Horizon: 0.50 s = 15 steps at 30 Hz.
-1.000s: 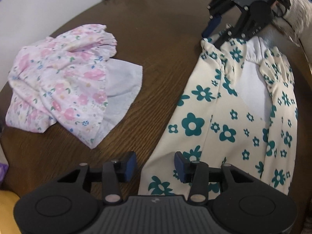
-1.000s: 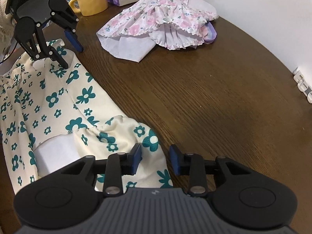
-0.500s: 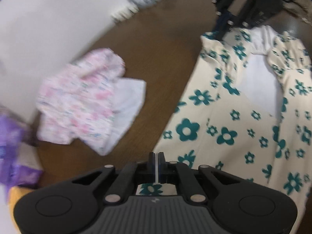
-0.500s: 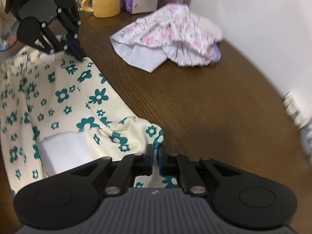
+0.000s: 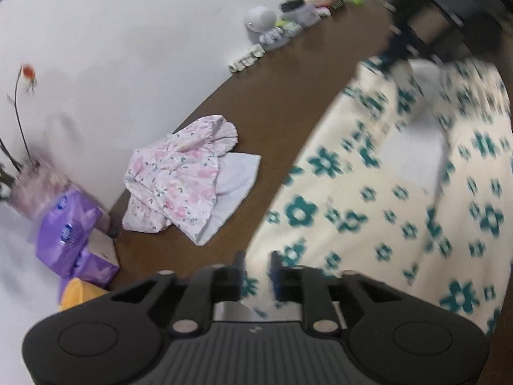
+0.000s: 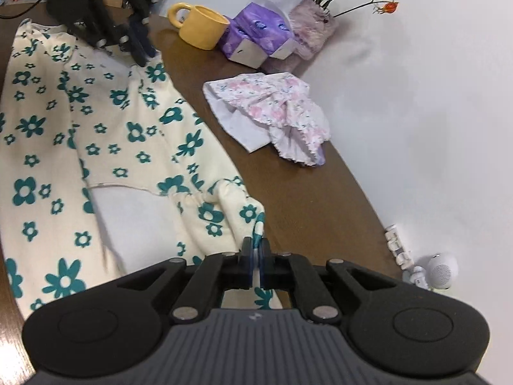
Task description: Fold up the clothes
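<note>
Dress corner pinched in right tool

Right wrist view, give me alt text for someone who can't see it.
The right hand-held gripper is shut on a corner of a cream garment with teal flowers spread on a brown table. Beyond lie a pink floral garment, a yellow mug and purple tissue packs.

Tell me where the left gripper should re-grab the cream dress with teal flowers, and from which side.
Hedged: the left gripper has just been opening, cloth between its pads but unpinched. Take the cream dress at its table-side edge by that corner, coming from the bare wooden table side with pads straddling the edge. The edge lies flat and free there, mirroring the right gripper, shut on the opposite corner.
</note>
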Tool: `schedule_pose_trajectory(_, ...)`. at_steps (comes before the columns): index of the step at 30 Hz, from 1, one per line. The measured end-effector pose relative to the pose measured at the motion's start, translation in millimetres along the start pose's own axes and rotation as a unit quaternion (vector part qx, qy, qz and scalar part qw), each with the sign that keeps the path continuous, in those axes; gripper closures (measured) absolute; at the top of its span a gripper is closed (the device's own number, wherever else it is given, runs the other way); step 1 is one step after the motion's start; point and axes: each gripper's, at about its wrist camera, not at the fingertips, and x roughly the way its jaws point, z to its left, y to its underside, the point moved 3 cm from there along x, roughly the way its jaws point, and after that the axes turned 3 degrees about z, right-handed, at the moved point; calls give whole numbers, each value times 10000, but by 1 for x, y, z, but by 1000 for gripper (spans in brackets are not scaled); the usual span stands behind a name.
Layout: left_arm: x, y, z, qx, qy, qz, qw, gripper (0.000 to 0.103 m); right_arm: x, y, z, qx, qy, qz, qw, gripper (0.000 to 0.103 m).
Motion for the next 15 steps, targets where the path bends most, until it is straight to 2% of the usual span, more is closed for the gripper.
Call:
schedule_pose_trajectory(4, 27, -8, 15, 228, 373, 233, 9988, 68, -4, 4, 8, -168, 147, -61, 9997, 101)
schedule_pose_trajectory(9, 56, -11, 22, 357, 1190, 407, 9914, 68, -4, 11, 11, -281, 193, -112, 9994, 102)
schedule_pose_trajectory(14, 74, -19, 27, 638, 1474, 555, 9855, 69, -6, 14, 12, -418, 254, -202, 9986, 102)
schedule_pose_trajectory(15, 76, -20, 28, 682, 1560, 581, 9837, 72, -6, 14, 12, -441, 262, -215, 9985, 102)
